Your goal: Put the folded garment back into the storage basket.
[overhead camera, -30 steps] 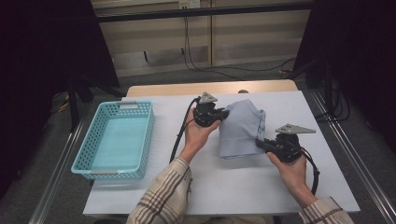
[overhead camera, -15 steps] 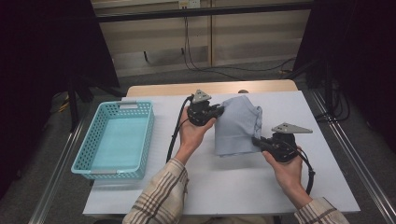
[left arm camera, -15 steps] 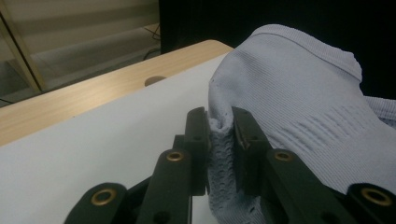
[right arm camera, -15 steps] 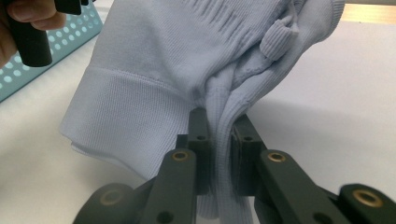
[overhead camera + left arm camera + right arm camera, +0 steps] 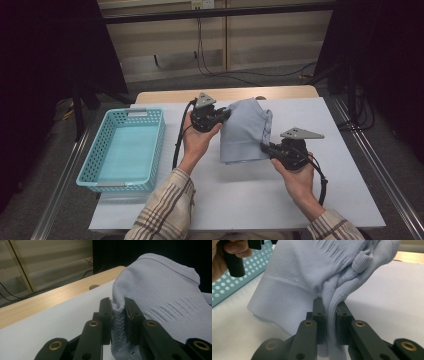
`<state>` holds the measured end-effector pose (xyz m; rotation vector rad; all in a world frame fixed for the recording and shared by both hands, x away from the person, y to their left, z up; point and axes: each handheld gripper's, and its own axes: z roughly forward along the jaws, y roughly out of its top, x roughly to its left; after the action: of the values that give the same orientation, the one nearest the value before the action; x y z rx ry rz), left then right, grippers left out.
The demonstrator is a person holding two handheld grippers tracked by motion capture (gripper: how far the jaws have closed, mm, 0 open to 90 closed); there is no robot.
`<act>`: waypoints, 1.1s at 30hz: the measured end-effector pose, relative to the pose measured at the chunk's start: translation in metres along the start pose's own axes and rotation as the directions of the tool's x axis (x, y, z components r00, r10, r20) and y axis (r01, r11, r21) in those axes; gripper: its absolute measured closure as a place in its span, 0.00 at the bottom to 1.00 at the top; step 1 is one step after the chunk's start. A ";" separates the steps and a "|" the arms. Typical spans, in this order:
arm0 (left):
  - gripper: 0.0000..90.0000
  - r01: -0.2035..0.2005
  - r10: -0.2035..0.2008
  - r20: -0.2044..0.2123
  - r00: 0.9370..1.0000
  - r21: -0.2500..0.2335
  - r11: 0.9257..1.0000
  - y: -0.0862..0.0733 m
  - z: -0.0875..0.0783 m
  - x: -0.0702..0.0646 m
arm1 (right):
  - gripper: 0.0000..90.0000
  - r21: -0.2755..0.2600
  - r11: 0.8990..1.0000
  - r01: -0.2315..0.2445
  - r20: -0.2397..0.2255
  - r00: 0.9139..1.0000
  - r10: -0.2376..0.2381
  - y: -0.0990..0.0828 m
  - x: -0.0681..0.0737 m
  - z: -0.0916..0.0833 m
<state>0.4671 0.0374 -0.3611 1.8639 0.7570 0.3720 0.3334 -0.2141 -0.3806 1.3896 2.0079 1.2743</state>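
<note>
Rising off the white bench (image 5: 240, 200), the pale-blue knit sweater (image 5: 245, 131) hangs between both tongs; left tongs (image 5: 117, 315) and right tongs (image 5: 329, 315) stay clamped on its fabric; likely bound for the turquoise basket (image 5: 90, 172) nearby.

We've got a turquoise basket (image 5: 125, 150) sitting on the L side of the white tabletop (image 5: 240, 195), perforated walls, nothing inside it. Behind the white sheet we see a strip of bare wooden table edge (image 5: 165, 96) w/ a round hole (image 5: 94, 286) in it. Beyond that, black cables (image 5: 250, 79) trail across the floor by a pale wall panel. Metal rails (image 5: 372, 165) run along both sides of the table.
</note>
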 end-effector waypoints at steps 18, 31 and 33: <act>0.87 0.023 -0.024 -0.060 0.998 -0.020 1.000 0.003 -0.021 0.020 | 0.91 0.009 1.000 0.004 -0.007 1.000 -0.004 0.018 0.024 0.018; 0.87 0.029 -0.032 -0.090 0.995 -0.036 0.999 0.010 -0.029 0.031 | 0.91 -0.009 1.000 0.010 -0.029 1.000 -0.010 0.030 0.034 0.027; 0.87 0.027 -0.031 -0.092 0.995 -0.042 0.999 0.013 -0.031 0.032 | 0.91 -0.015 1.000 0.012 -0.030 0.999 -0.012 0.032 0.036 0.027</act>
<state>0.4773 0.0773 -0.3395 1.8060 0.8324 0.4544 0.3548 -0.1665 -0.3611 1.3579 2.0191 1.3094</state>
